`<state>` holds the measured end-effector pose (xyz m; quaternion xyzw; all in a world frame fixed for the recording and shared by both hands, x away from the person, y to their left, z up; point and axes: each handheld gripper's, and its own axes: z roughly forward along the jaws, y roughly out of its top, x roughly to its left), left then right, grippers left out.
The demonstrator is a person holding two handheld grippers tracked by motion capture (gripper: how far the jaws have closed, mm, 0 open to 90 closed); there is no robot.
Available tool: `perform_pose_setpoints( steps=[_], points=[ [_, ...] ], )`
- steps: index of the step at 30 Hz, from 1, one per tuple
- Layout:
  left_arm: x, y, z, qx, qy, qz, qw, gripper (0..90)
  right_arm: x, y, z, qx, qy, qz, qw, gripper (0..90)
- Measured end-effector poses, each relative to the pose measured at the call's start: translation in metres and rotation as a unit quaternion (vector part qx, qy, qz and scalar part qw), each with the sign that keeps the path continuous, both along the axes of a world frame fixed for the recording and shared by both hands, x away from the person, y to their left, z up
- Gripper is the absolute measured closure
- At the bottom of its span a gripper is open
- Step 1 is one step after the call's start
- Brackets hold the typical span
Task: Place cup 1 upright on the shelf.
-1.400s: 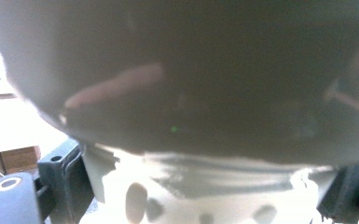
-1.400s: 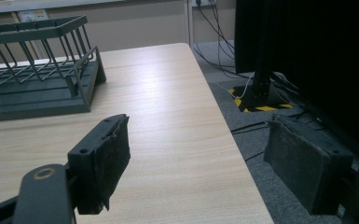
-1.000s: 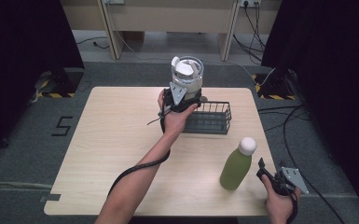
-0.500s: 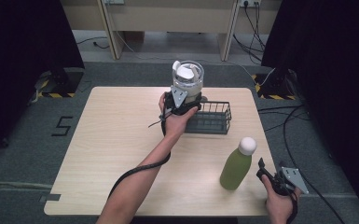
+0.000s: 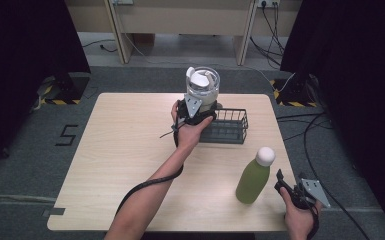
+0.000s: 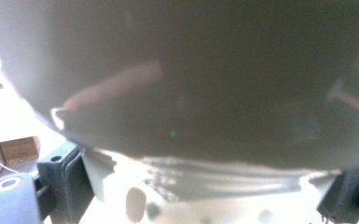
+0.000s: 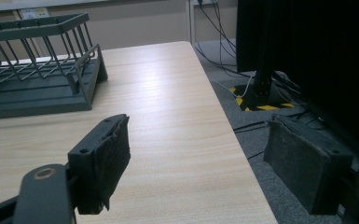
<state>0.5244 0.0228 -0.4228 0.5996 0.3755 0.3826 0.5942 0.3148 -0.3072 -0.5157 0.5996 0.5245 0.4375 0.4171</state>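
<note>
A clear jar with a white lid is held by the left gripper, lifted at the far middle of the surface, just over the left end of the dark wire basket. In the left gripper view the jar looms very close and blurred, with one jaw seen at each lower corner, so the jaws are judged to be clamped on its lower body. The right gripper is kept low at the near right corner of the surface, its jaws apart with nothing between them, as the right gripper view shows. A green bottle with a white cap stands upright just to the left of it, apart from the jaws.

The step in hand is judged to be the placing of the jar into the basket. It would be done well if the jar were kept upright and carried a little to the right, so that its base clears the basket's near rim and end wall before it is lowered. The descent is best made slowly and straight down, since a wide jar can catch on the wires and tip. The jaws should be loosened only once the base is felt to rest flat on the basket floor. The right gripper is best kept clear of the bottle meanwhile, so that it is not knocked over.
</note>
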Motion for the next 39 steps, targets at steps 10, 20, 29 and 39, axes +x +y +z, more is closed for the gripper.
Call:
perform_pose_setpoints(
  steps=[10, 20, 29, 39],
  points=[
    [0.003, 0.000, -0.010, 0.006, 0.013, 0.003, 0.9999, 10.2, 0.000, -0.001, 0.000, -0.003, -0.001, 0.001, 1.0000, 21.9],
    [0.005, -0.001, -0.017, 0.005, 0.019, 0.006, 0.9998, 10.2, 0.000, -0.001, 0.000, -0.003, 0.000, 0.001, 1.0000, 21.9],
    [0.006, -0.003, -0.022, 0.009, 0.024, 0.006, 0.9996, 10.2, 0.000, -0.001, 0.000, -0.003, 0.000, 0.001, 1.0000, 22.0],
    [0.007, -0.003, -0.027, 0.009, 0.030, 0.007, 0.9995, 10.2, 0.000, -0.001, 0.000, -0.002, 0.000, 0.001, 1.0000, 22.0]
  ],
)
